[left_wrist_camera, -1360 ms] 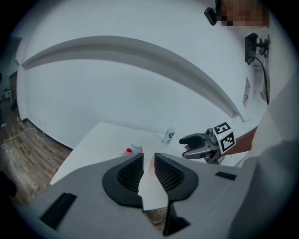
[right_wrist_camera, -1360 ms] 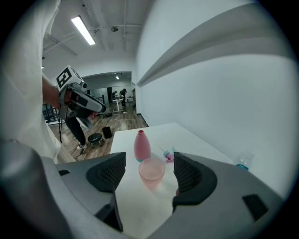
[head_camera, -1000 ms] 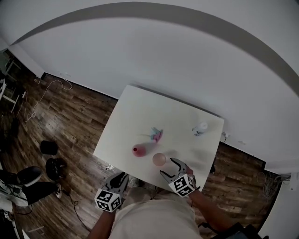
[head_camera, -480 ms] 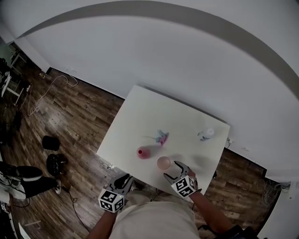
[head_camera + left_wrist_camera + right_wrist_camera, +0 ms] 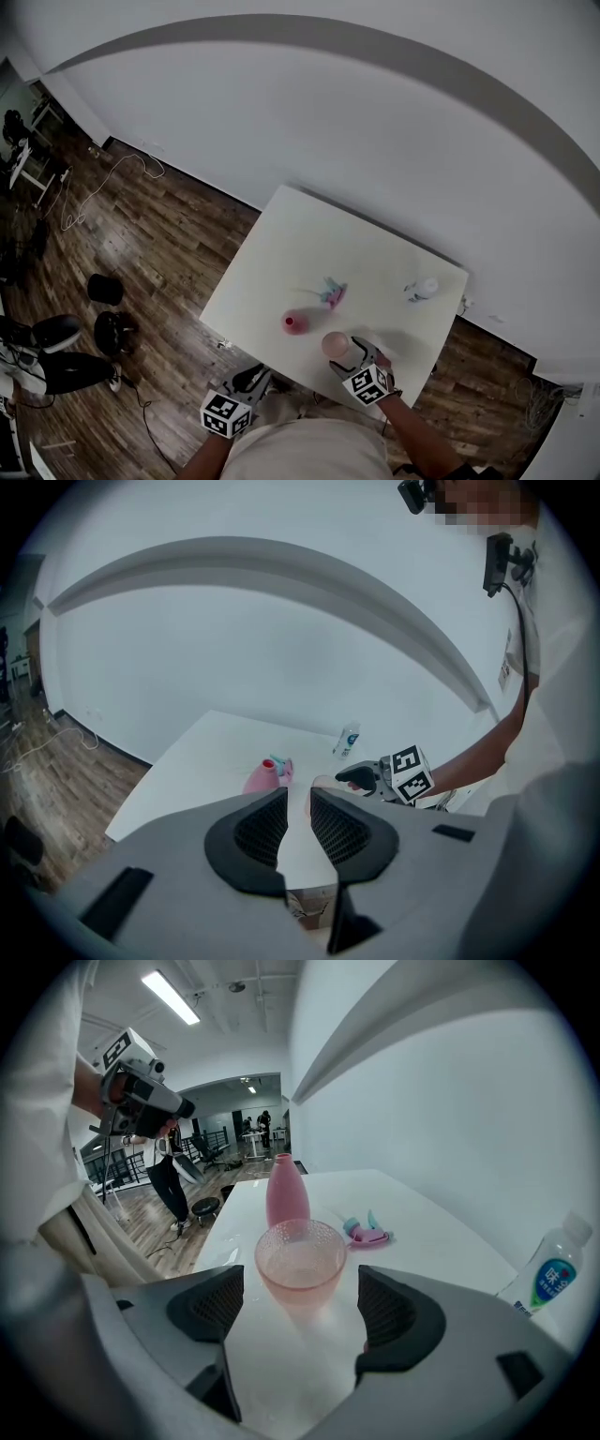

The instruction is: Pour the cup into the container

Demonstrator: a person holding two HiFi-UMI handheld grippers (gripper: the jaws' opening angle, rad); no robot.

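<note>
Cup untouched between opening hand-held gripper.

Just ahead of your right gripper's 2 fingers, padded in black ribbed rubber, the cup is clear, dimpled, pink-tinted; the bottle beyond is smooth matt pink, the table smooth white.
</note>
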